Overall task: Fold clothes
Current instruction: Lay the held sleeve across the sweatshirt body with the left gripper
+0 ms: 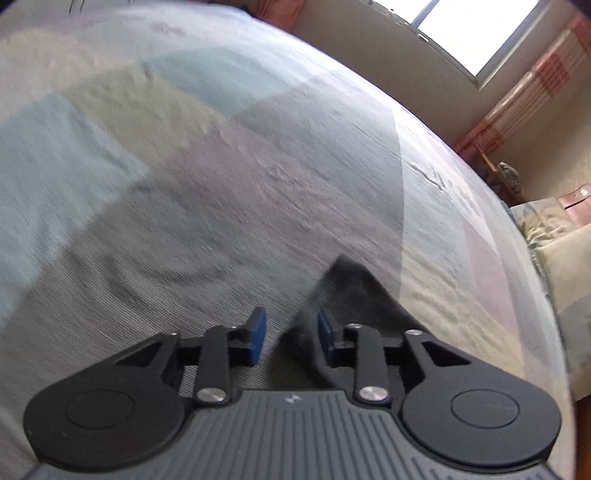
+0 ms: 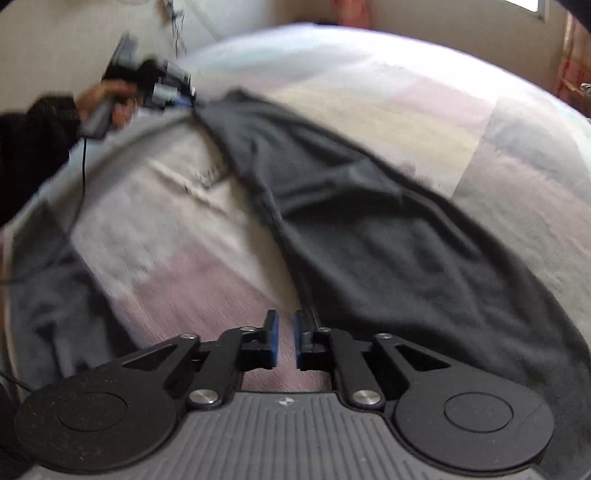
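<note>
A dark grey garment (image 2: 369, 221) lies spread out on a pastel patchwork bedspread (image 2: 369, 92). In the right wrist view my right gripper (image 2: 285, 338) hovers low at the garment's near hem. Its blue pads are drawn almost together, and only pink sheet shows in the slit. The hem runs up against the tip of the right-hand finger. A hand holds my left gripper (image 2: 188, 99) at the garment's far corner. In the left wrist view the left gripper (image 1: 291, 334) is open above the bedspread (image 1: 184, 147). A peaked corner of the garment (image 1: 347, 291) rests against its right pad only.
A window (image 1: 472, 29) and a striped curtain (image 1: 535, 81) stand beyond the bed's far edge. Pillows or bedding (image 1: 554, 251) lie at the right. A grey cloth (image 2: 55, 288) sits at the bed's left side, near a dark sleeve (image 2: 29, 147) and a thin cable (image 2: 83, 166).
</note>
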`<state>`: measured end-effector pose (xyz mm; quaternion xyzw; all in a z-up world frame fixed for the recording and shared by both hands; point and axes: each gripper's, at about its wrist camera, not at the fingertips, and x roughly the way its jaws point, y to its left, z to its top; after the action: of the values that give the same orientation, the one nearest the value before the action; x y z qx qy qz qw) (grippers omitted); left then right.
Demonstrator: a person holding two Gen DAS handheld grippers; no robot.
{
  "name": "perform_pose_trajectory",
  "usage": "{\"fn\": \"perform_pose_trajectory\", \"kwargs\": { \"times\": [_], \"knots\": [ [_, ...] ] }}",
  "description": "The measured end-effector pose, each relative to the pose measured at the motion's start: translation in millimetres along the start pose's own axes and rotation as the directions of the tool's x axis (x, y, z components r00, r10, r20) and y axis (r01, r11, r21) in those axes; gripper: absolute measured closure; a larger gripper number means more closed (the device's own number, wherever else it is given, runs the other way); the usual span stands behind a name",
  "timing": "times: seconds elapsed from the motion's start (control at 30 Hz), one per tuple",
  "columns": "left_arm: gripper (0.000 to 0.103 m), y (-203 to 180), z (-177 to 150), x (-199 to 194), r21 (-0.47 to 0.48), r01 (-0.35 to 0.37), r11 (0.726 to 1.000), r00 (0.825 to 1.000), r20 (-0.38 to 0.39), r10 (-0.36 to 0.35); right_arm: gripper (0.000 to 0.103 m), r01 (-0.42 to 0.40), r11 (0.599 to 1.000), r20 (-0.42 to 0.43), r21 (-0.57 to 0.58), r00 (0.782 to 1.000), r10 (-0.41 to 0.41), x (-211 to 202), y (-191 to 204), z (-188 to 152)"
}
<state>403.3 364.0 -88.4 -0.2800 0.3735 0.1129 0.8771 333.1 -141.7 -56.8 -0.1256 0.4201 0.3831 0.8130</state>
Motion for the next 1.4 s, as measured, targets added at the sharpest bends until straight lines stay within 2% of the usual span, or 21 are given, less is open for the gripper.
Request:
{"fn": "perform_pose_trajectory", "kwargs": {
  "times": [0.07, 0.13, 0.17, 0.23, 0.33, 0.43, 0.5, 0.6, 0.7, 0.73, 0.77, 0.8, 0.83, 0.9, 1.0, 1.03, 1.13, 1.2, 1.3, 1.4],
  "knots": [
    [0.068, -7, 2, -12, 0.06, -0.026, 0.998, 0.999, 0.023, 0.025, 0.091, 0.079, 0.997, 0.018, 0.012, 0.997, -0.079, 0, -2, 5],
    [0.062, -29, -3, -19, 0.157, -0.005, 0.988, 1.0, 0.02, 0.002, 0.091, 0.15, 0.988, 0.005, 0.044, 0.989, -0.15, 12, -7, 9],
    [0.06, -42, -7, -22, 0.208, 0.008, 0.978, 1.0, 0.015, -0.011, 0.091, 0.165, 0.984, -0.009, 0.07, 0.986, -0.165, 21, -11, 10],
    [0.054, -73, -18, -22, 0.313, 0.053, 0.948, 0.999, -0.016, -0.051, 0.087, 0.114, 0.986, -0.029, 0.121, 0.993, -0.112, 41, -11, 10],
    [0.049, -126, -42, -11, 0.461, 0.14, 0.877, 0.99, -0.086, -0.113, 0.083, 0.023, 0.993, -0.009, 0.118, 1.0, -0.022, 51, 3, 16],
    [0.047, -167, -70, 0, 0.568, 0.203, 0.798, 0.979, -0.141, -0.148, 0.084, -0.052, 0.995, 0.01, 0.079, 0.999, 0.051, 51, 20, 24],
    [0.044, -186, -90, 10, 0.631, 0.221, 0.744, 0.975, -0.168, -0.147, 0.084, -0.013, 0.997, 0.032, 0.081, 0.999, 0.011, 39, 14, 26],
    [0.044, -192, -116, 22, 0.709, 0.196, 0.678, 0.978, -0.189, -0.085, 0.083, 0.069, 0.989, 0.034, 0.134, 0.997, -0.074, 31, -7, 22],
    [0.041, -178, -128, 16, 0.772, 0.154, 0.616, 0.986, -0.162, -0.043, 0.083, 0.158, 0.964, 0.007, 0.214, 0.987, -0.163, 32, -34, 14],
    [0.038, -171, -129, 10, 0.787, 0.141, 0.601, 0.988, -0.152, -0.034, 0.081, 0.157, 0.958, -0.028, 0.239, 0.988, -0.154, 38, -41, 8],
    [0.037, -165, -126, 6, 0.792, 0.128, 0.597, 0.989, -0.149, -0.013, 0.08, 0.144, 0.958, -0.022, 0.246, 0.99, -0.143, 40, -43, 4],
    [0.037, -160, -121, 1, 0.789, 0.114, 0.604, 0.989, -0.147, 0.006, 0.074, 0.135, 0.964, -0.023, 0.228, 0.991, -0.133, 38, -40, 6],
    [0.038, -159, -116, -3, 0.784, 0.107, 0.612, 0.99, -0.139, 0.005, 0.073, 0.127, 0.971, -0.028, 0.204, 0.992, -0.124, 35, -36, 10],
    [0.038, -163, -106, -6, 0.77, 0.104, 0.629, 0.992, -0.122, -0.016, 0.073, 0.11, 0.981, -0.007, 0.159, 0.994, -0.111, 29, -26, 20],
    [0.036, -171, -94, -6, 0.747, 0.107, 0.656, 0.994, -0.105, -0.043, 0.073, 0.074, 0.986, 0.042, 0.15, 0.996, -0.081, 45, -11, 42],
    [0.036, -173, -96, 0, 0.742, 0.11, 0.661, 0.993, -0.116, -0.034, 0.074, 0.062, 0.987, 0.057, 0.148, 0.996, -0.071, 51, -6, 50],
    [0.034, -171, -107, 17, 0.741, 0.098, 0.664, 0.988, -0.153, 0.025, 0.072, 0.058, 0.989, 0.031, 0.139, 0.998, -0.063, 87, 9, 62],
    [0.03, -158, -112, 13, 0.736, 0.098, 0.67, 0.988, -0.153, 0.024, 0.071, 0.078, 0.988, 0.031, 0.13, 0.996, -0.082, 96, 22, 57],
    [0.03, -149, -108, 1, 0.721, 0.109, 0.684, 0.982, -0.187, 0.04, 0.065, -0.011, 0.992, 0.002, 0.122, 1.0, 0.011, 83, 32, 47],
    [0.031, -166, -100, -8, 0.722, 0.111, 0.683, 0.985, -0.173, 0.023, 0.067, -0.025, 0.993, -0.002, 0.117, 1.0, 0.025, 63, 28, 46]
  ]
}}
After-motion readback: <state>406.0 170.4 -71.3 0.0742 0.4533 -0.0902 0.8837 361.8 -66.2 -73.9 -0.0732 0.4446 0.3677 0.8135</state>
